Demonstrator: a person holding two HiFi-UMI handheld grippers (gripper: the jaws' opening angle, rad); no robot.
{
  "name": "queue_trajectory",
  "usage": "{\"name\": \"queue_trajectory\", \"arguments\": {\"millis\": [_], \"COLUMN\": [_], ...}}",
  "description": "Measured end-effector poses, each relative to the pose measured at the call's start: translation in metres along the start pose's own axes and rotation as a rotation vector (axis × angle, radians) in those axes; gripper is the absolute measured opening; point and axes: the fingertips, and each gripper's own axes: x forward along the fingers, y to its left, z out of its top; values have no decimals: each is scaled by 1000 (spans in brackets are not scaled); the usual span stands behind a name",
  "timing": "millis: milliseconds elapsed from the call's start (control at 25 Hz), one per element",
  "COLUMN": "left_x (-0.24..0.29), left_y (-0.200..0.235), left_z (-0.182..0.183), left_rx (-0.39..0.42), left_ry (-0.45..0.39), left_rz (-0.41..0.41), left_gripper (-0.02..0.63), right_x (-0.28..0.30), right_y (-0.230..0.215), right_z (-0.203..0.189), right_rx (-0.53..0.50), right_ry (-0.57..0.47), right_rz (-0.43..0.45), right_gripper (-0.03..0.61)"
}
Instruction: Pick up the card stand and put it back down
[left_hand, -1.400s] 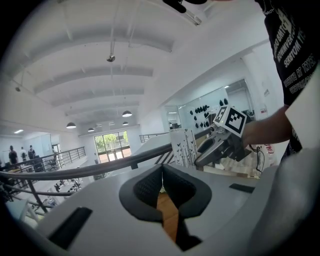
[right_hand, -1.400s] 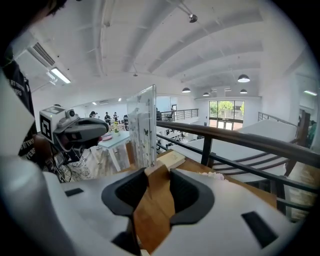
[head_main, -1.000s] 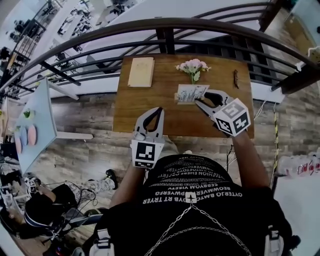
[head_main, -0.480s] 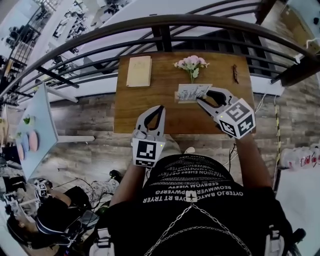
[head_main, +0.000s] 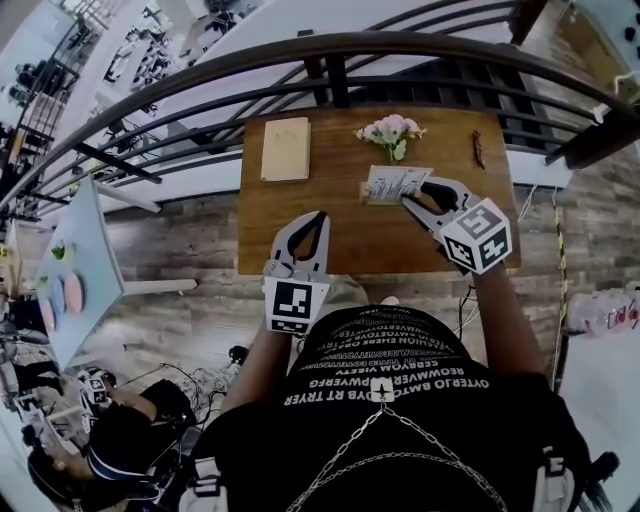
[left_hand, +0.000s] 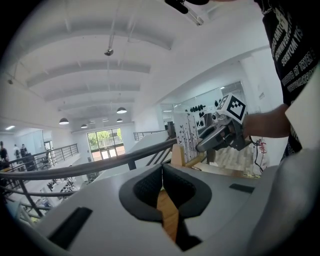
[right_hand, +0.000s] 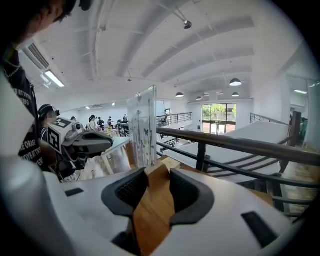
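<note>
**Head view.** The main risk is the stand (head_main: 396, 183) twisting or tipping. The right gripper (head_main: 418, 195) has it by one end only, so the free end can swing when it is raised. The flowers (head_main: 391, 130) are the likeliest thing to be hit, because the stand sits just on the person's side of them. The right gripper comes in from the right of the flowers on a stretched-out forearm, with its marker cube facing up. The left gripper (head_main: 321, 218) hangs well apart from the flowers, to their left and nearer the person. It is over the worktop (head_main: 280, 220) near its front edge, with the elbow bent close to the body.

**Left gripper view.** There is little risk here unless this hand drifts toward the flowers and crowds the lift. Its jaws are clenched pad to pad on nothing, and only a sliver of worktop shows below them. The gripper points slightly downward, toward the rail (left_hand: 100, 165).

**Right gripper view.** The wooden base (right_hand: 152, 200) fills the gap from pad to pad. I judge that the jaws, set wide, are grasping it. The card (right_hand: 142, 125) rises tall just ahead of the jaws. With so low a hold, a quick tilt could make the stand rock in the pads or slip out. Set down crooked, it could topple toward the flowers. Whether the base has left the worktop cannot be told. The gripper slopes moderately downward and looks nearly along the stand's length.
</note>
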Motion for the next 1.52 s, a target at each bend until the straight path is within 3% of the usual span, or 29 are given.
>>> {"name": "queue_trajectory", "arguments": {"millis": [1280,1520], "left_x": [32,39], "left_y": [72,81], "left_z": [-17,-27], "left_rx": [-24,-30], "left_ry": [75,103], "left_rz": [-3,0], "left_gripper": [28,28], "right_x": [120,142], "right_y": [-42,-44], "right_z": [-144,-176], "right_rx": [141,115], "right_ry": [126,178], "right_rz": [-126,-114], "right_gripper": [153,153]}}
